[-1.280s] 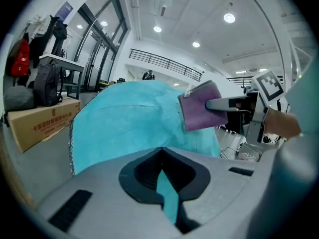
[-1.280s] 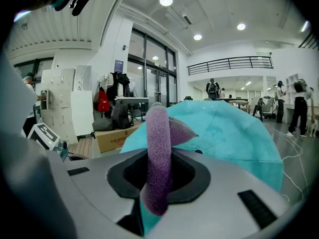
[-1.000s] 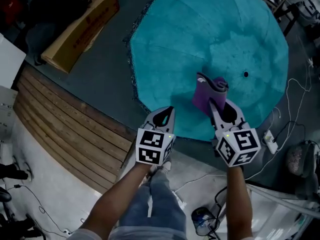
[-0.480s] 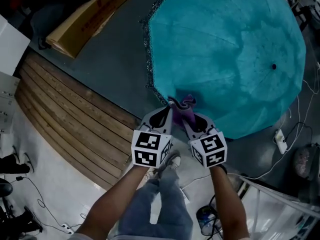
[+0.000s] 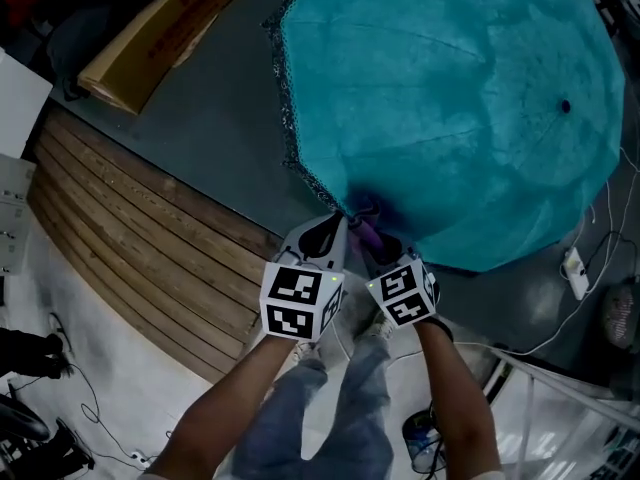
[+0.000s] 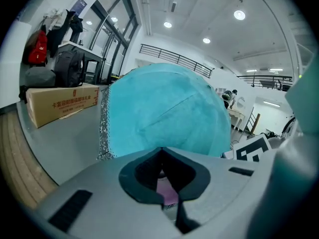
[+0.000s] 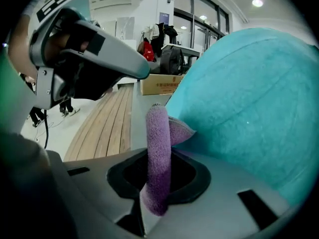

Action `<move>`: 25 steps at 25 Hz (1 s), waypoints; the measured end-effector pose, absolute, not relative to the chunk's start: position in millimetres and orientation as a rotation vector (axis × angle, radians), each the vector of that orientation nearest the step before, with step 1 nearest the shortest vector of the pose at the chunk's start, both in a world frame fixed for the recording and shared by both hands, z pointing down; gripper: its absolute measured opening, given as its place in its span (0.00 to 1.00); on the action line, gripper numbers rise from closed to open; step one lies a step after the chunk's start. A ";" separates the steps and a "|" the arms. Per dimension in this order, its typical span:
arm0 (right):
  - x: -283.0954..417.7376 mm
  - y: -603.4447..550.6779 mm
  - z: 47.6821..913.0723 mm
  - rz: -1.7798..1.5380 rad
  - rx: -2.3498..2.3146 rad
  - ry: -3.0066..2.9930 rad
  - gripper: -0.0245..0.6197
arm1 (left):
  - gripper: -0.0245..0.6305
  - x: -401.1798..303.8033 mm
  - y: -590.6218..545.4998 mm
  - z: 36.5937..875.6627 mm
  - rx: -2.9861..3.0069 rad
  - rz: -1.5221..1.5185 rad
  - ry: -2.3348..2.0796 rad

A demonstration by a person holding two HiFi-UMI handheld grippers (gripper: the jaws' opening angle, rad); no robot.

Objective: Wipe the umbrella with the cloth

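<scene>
- The teal umbrella [image 5: 450,98] is seen open on the grey floor [image 5: 210,128], its canopy filling the head view from 12 to 3 o'clock, with a patterned trim along its edge at 11 o'clock.
- The right gripper [image 5: 375,244] is held at the canopy's near rim, just below the middle of the head view, and its jaws are clamped on the purple cloth [image 5: 364,230].
- In the right gripper view the cloth [image 7: 158,133] is shown standing upright out of the jaws as a folded band, with its top touching the umbrella's edge at 3 o'clock.
- The left gripper [image 5: 330,230] is held just beside the right one, at its 9 o'clock; its jaws are closed, tips together.
- A pale pink patch is seen in the hollow behind those tips in the left gripper view; what it is cannot be told.
- A cardboard box [image 5: 160,33] is lying on the floor at 10 o'clock, well apart from the umbrella.
- Wooden slats [image 5: 130,238] are laid at 9 o'clock.
</scene>
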State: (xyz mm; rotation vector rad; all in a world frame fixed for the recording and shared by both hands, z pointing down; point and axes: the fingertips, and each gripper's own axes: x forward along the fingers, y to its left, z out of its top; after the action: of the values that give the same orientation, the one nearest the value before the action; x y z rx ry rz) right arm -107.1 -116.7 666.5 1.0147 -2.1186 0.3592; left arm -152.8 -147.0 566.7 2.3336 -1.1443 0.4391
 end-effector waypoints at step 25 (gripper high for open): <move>1.1 -163.8 498.8 0.232 1.227 -2.196 0.16 | 0.04 -74.4 -152.6 509.8 2.354 0.389 -1.131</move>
State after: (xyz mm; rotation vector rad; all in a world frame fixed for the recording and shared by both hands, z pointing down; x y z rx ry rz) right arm 1.1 -163.8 498.8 1.2268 -2.1963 0.2316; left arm -74.4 -152.6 509.8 2.3539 -1.1312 0.3895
